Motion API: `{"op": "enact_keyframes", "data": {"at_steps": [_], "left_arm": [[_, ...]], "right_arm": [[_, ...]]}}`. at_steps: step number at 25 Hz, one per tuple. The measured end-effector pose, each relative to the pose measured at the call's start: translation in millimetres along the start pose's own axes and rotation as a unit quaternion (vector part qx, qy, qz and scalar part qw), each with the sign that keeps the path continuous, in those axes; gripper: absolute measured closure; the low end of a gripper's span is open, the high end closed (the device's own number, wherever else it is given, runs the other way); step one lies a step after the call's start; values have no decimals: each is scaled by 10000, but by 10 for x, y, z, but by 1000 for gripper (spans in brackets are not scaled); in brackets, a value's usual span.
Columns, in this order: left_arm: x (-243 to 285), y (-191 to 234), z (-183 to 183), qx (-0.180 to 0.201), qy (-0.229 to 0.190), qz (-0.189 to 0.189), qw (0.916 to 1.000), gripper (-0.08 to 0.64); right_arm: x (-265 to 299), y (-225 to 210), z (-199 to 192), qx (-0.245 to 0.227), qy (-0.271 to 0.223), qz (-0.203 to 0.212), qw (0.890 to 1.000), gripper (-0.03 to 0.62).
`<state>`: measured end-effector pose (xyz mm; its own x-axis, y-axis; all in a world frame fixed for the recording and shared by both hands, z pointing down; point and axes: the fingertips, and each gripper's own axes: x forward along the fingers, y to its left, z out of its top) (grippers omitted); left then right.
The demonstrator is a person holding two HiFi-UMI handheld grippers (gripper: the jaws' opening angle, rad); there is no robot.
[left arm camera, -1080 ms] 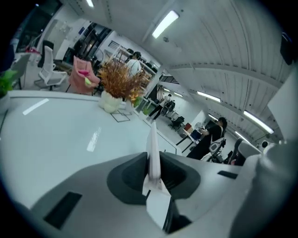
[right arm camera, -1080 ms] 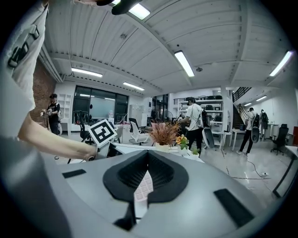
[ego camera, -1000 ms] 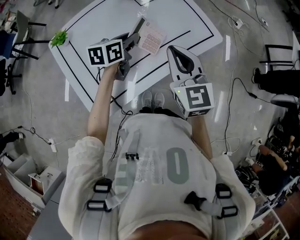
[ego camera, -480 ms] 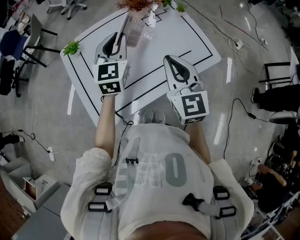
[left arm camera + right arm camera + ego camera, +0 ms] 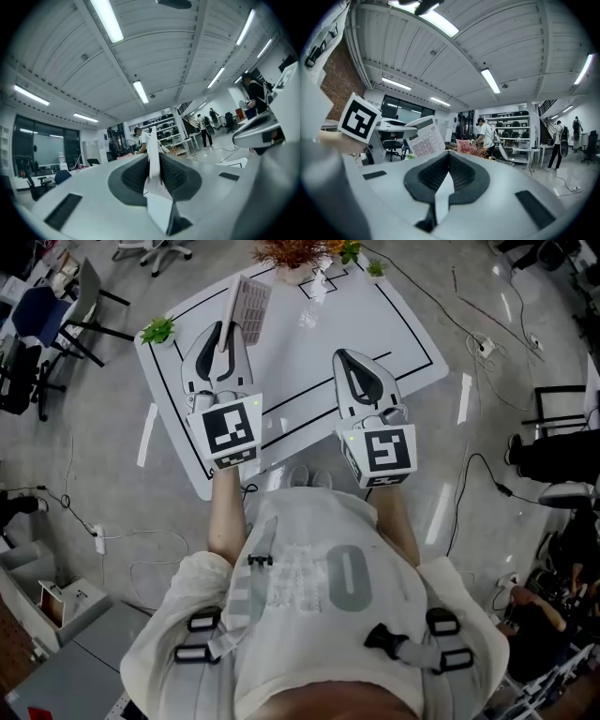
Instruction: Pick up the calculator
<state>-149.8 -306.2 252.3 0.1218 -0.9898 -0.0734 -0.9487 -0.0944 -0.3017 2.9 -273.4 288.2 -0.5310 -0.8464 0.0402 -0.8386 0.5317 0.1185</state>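
The calculator, white with pale pink keys, is off the table and tilted on edge. My left gripper is shut on its near end. In the left gripper view the calculator shows edge-on as a thin white slab pinched between the dark pads. To the right, over the table, my right gripper is shut with nothing in it. In the right gripper view its jaws meet, and the calculator shows its keys at the left beside the left gripper's marker cube.
The white table has black lines on it. A small green plant stands at its left corner; reddish and green plants and a small clear object sit at the far edge. Chairs stand left; cables cross the floor.
My left gripper has risen off the table with the calculator and rolled, so the calculator went from lying flat to standing on edge. The right gripper rose slightly.
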Motion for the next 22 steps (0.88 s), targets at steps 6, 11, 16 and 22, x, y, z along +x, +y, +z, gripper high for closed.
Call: {"op": "enact_keyframes", "data": {"at_steps": [6,11,16,22], "left_arm": [[-267,-91,-54,240,-1,19,9997,485],[-341,-166,-88,268,-10,-43,9996,485],[-361,-154,-41,295,-52,11,9996,485],[-381,-131,35,327,-139,31,9994,485]], "right_arm": [[-14,-17,-24,90,-34,-29,9999,588],[-36,-56,-24,121,-77,-81,9999,588],[-80,-100,-5,134,-119,-147,9997,588],[-104,-95,-21,126,-73,-107,9998,588]]}}
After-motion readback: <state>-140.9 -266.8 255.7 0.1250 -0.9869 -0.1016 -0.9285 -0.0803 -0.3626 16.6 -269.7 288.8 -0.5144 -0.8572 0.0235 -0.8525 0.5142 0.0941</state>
